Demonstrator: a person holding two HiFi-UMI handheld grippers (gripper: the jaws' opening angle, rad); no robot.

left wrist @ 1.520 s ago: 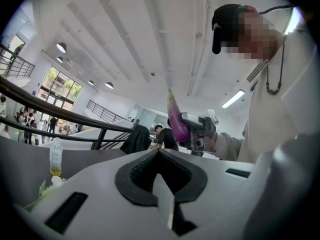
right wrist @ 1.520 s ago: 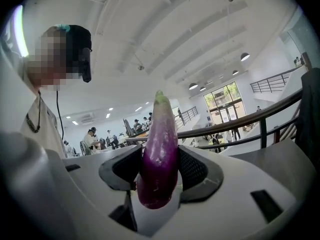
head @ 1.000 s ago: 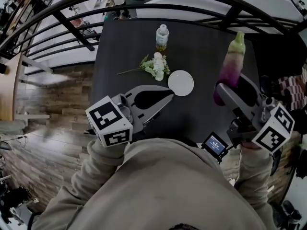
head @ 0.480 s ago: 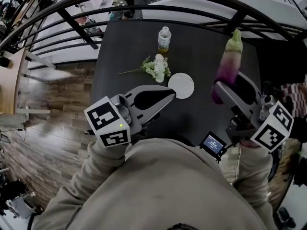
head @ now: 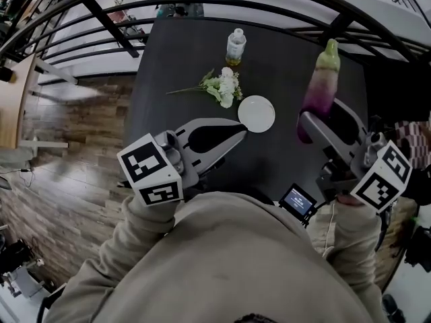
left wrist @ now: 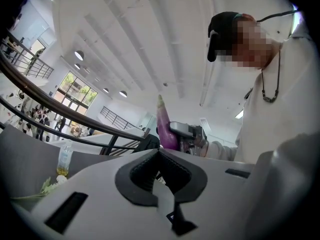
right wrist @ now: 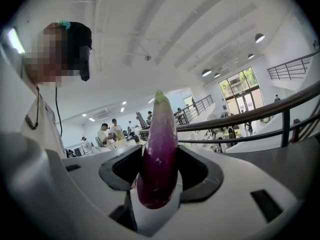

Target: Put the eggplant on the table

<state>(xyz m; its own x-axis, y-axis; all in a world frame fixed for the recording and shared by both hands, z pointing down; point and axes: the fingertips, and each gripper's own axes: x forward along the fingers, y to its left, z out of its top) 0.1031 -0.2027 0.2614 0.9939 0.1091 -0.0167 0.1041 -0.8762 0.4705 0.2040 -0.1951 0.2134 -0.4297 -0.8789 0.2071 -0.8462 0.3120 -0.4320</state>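
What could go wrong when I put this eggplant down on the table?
1. The right claw grips the eggplant only near its purple base, so the long free end could swing or slip out.
2. It is over the right side of the table; being rounded, it might roll off that edge.
3. The white plate lies just left of it and could get bumped.

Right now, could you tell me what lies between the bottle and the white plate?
A sprig of white flowers lies between the bottle and the plate; the head view shows it.
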